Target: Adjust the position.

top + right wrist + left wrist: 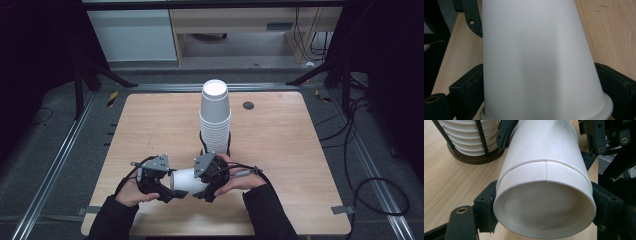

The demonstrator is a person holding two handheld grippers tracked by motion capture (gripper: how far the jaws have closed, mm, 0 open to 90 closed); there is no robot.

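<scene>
On the pale wooden bench (280, 150), in the high view, the left gripper (170, 192) sits at about seven o'clock from the bench's middle, held in the person's left hand (131, 192). Its jaws are narrowed onto the base end of a white paper cup (186, 181) that lies on its side, clear of the bench top. In the left gripper view the recessed bottom of that cup (544, 207) faces the camera, with a black pad pressed against it at nine o'clock and another at three o'clock.

Just to the right, at about six o'clock from the bench's middle, the right gripper (210, 192) in the person's right hand (242, 180) clamps the cup's rolled-rim end. In the right gripper view the cup (536, 62) rises between both pads, rim nearest the camera.

So the cup spans between the two grippers, each holding one end. At twelve o'clock from the cup stands a tall stack of white paper cups (215, 117) in a dark wire holder (202, 145).
</scene>
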